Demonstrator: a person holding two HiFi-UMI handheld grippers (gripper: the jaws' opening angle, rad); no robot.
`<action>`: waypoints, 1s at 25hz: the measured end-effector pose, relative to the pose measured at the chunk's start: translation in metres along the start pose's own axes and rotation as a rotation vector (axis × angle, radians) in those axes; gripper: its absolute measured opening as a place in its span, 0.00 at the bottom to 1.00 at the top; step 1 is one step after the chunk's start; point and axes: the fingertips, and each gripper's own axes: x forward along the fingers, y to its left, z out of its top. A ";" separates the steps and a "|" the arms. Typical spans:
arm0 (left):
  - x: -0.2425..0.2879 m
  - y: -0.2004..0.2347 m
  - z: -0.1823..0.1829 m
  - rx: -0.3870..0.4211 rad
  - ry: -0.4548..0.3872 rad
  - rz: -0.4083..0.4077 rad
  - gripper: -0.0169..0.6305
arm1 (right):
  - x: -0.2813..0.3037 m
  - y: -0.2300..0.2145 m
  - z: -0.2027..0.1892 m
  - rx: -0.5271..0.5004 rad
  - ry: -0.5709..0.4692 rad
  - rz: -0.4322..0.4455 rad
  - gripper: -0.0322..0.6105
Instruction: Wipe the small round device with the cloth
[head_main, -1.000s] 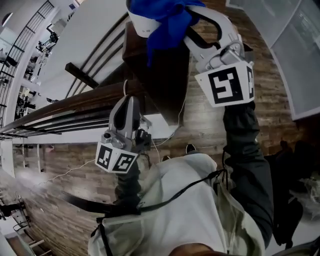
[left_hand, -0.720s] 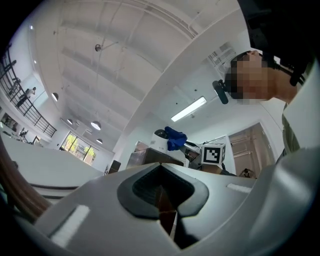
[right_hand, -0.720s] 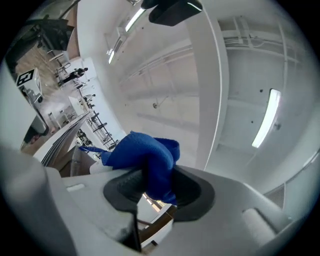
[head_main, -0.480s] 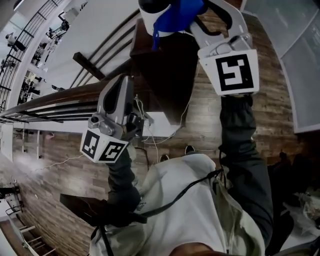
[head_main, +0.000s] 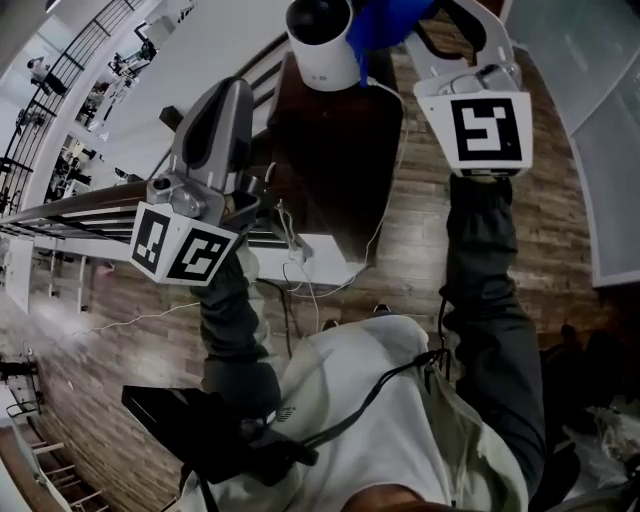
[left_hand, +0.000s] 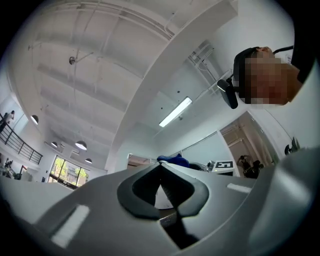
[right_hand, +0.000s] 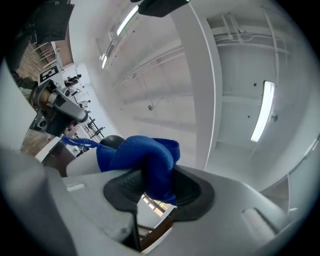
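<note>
The small round device (head_main: 322, 40), white with a black dome, stands on a dark wooden stand (head_main: 340, 150) at the top of the head view. My right gripper (head_main: 418, 18) is beside it to the right, shut on a bunched blue cloth (head_main: 388, 14). In the right gripper view the cloth (right_hand: 145, 160) is pinched between the pads (right_hand: 182, 192), and the device's dome (right_hand: 112, 141) lies just beyond it. My left gripper (head_main: 236, 90) is raised left of the device, apart from it. Its jaws are shut and hold nothing (left_hand: 161, 169).
White cables (head_main: 300, 275) hang from the stand down to the wood-plank floor (head_main: 420, 250). A dark slatted rail (head_main: 90, 225) runs off to the left. A black object (head_main: 170, 415) lies low on the left, by my white jacket (head_main: 380, 420).
The left gripper has risen toward the device. The cloth has slid up and to the right off the device, so its black dome now shows.
</note>
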 end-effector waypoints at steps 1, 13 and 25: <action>0.001 -0.001 0.000 0.002 -0.003 -0.003 0.03 | 0.008 -0.004 0.006 -0.013 -0.037 0.002 0.27; 0.017 -0.003 -0.010 0.016 0.011 -0.008 0.03 | 0.013 0.046 -0.016 -0.199 -0.097 0.268 0.26; 0.022 -0.006 -0.015 0.014 0.012 -0.009 0.03 | 0.003 0.034 0.004 -0.165 -0.140 0.268 0.26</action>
